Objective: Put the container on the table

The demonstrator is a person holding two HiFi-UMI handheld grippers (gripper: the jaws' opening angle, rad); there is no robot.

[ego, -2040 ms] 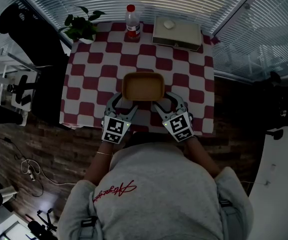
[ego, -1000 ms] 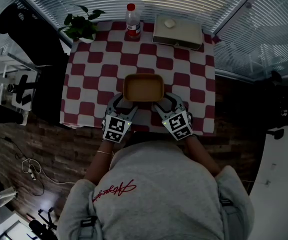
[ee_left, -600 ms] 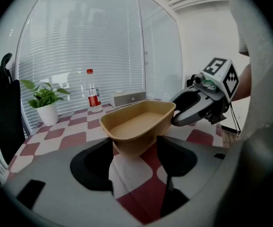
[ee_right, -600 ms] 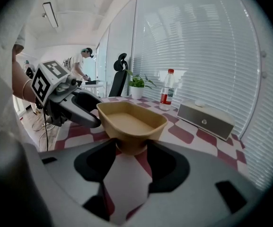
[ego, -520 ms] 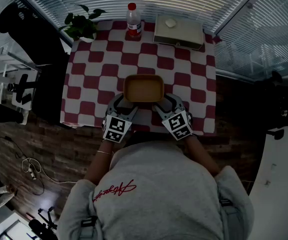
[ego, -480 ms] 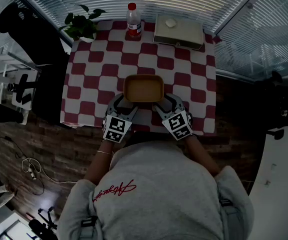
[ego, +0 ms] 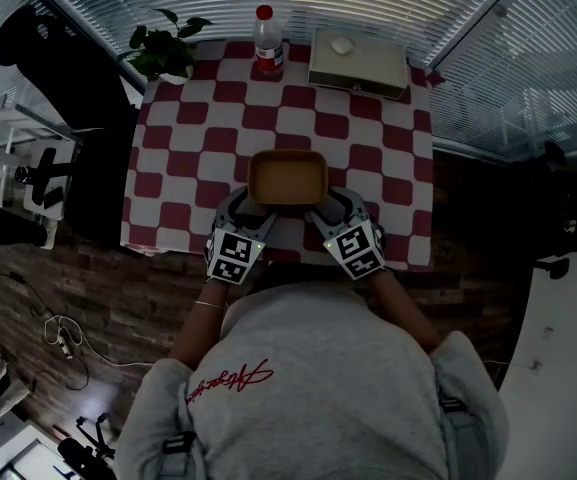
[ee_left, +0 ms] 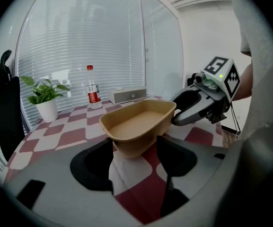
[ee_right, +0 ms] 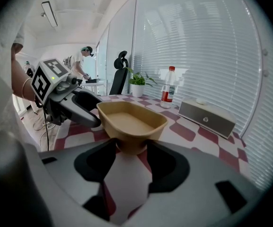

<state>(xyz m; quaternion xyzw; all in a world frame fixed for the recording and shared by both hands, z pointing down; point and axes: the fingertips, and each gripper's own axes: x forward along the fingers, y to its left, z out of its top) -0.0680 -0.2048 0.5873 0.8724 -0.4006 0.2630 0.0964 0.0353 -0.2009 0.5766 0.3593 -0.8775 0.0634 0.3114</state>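
Note:
A tan, open-topped container (ego: 288, 176) hovers low over or rests on the red-and-white checkered table (ego: 368, 118), near its front edge; I cannot tell which. My left gripper (ego: 249, 206) is shut on its near left corner, seen close up in the left gripper view, where the container (ee_left: 138, 124) fills the gap of that gripper (ee_left: 135, 148). My right gripper (ego: 326, 205) is shut on the near right corner; the container (ee_right: 129, 119) sits between its jaws (ee_right: 130, 148). The container is empty.
At the table's far edge stand a red-capped bottle (ego: 266, 43), a potted plant (ego: 163, 48) and a flat beige box (ego: 358, 65). A black chair (ego: 58, 68) is at the left. Window blinds run behind the table.

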